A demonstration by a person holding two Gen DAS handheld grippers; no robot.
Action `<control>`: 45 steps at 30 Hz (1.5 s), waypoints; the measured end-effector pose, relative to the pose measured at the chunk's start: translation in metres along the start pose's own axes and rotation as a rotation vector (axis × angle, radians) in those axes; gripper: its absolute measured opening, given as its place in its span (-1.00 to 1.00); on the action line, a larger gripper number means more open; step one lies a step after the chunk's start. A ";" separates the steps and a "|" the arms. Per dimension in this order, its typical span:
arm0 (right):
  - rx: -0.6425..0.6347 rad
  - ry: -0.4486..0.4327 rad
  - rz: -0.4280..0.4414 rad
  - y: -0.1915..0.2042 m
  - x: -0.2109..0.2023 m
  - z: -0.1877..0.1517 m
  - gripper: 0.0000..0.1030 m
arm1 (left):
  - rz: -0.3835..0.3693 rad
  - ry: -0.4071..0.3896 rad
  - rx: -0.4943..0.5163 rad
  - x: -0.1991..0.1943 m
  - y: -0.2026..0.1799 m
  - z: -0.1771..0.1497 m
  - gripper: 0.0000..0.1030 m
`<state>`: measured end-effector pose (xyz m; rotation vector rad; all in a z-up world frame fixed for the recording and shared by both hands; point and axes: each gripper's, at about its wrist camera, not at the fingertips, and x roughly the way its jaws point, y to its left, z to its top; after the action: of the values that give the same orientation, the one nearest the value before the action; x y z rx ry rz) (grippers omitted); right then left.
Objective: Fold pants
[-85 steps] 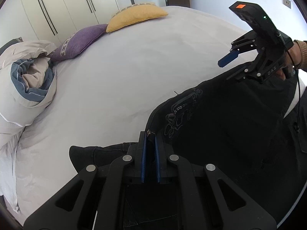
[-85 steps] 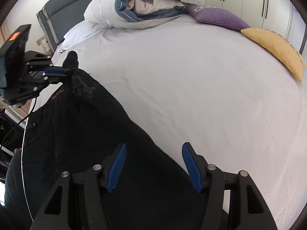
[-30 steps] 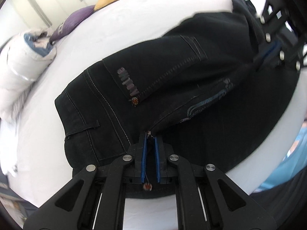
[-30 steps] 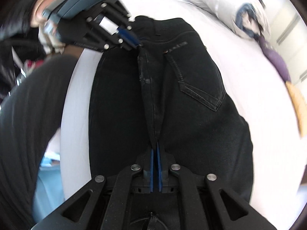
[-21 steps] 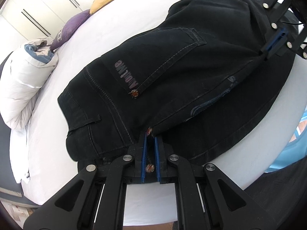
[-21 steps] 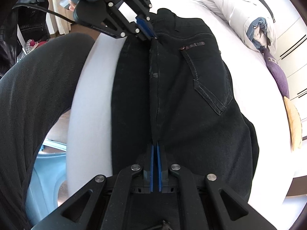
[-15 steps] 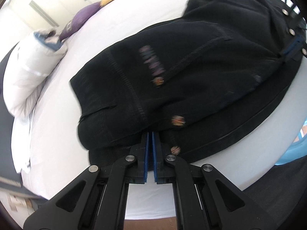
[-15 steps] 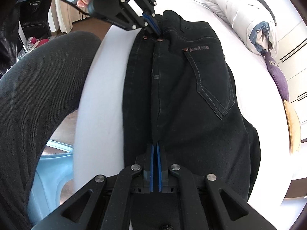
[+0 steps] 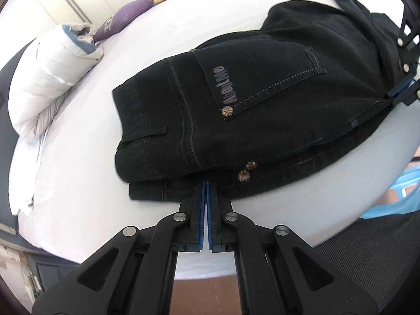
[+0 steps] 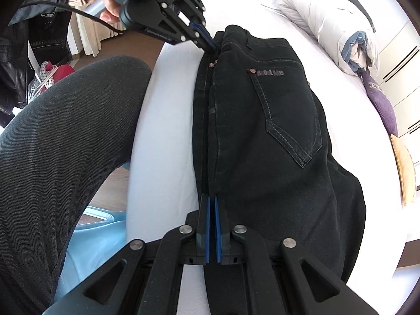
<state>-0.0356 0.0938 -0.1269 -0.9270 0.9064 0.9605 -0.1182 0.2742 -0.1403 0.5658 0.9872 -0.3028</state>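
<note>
Black pants (image 9: 262,110) — folded lengthwise, leg over leg, back pocket with pale lettering facing up — lie flat near the bed's (image 9: 78,136) front edge.

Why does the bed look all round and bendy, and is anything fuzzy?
Left wrist view: the fisheye lens bows the white bed into a dome, corners go dark, and the two copper buttons on the black denim pants are smeared. Right wrist view: same bending, but the pocket lettering is sharp; bright daylight washes out the white duvet.
</note>
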 end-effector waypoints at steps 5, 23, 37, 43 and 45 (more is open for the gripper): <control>-0.009 -0.010 0.001 0.007 -0.001 -0.002 -0.91 | 0.002 -0.010 -0.057 -0.016 0.023 -0.006 -1.00; 0.010 -0.005 -0.005 0.013 0.008 -0.006 -0.85 | -0.035 0.026 -0.171 0.037 0.049 0.060 -0.97; 0.459 -0.188 0.099 -0.018 -0.046 -0.063 0.35 | 0.027 -0.116 -0.126 -0.032 0.012 0.128 -0.97; 0.758 -0.254 0.118 -0.057 -0.072 -0.113 0.35 | -0.053 0.057 -0.113 0.040 -0.043 0.159 -0.97; 0.838 -0.275 0.110 -0.063 -0.082 -0.133 0.35 | 0.007 0.012 -0.073 0.046 -0.056 0.153 -0.97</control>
<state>-0.0293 -0.0684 -0.0812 -0.0328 1.0007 0.6717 -0.0148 0.1411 -0.1318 0.5051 1.0039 -0.2567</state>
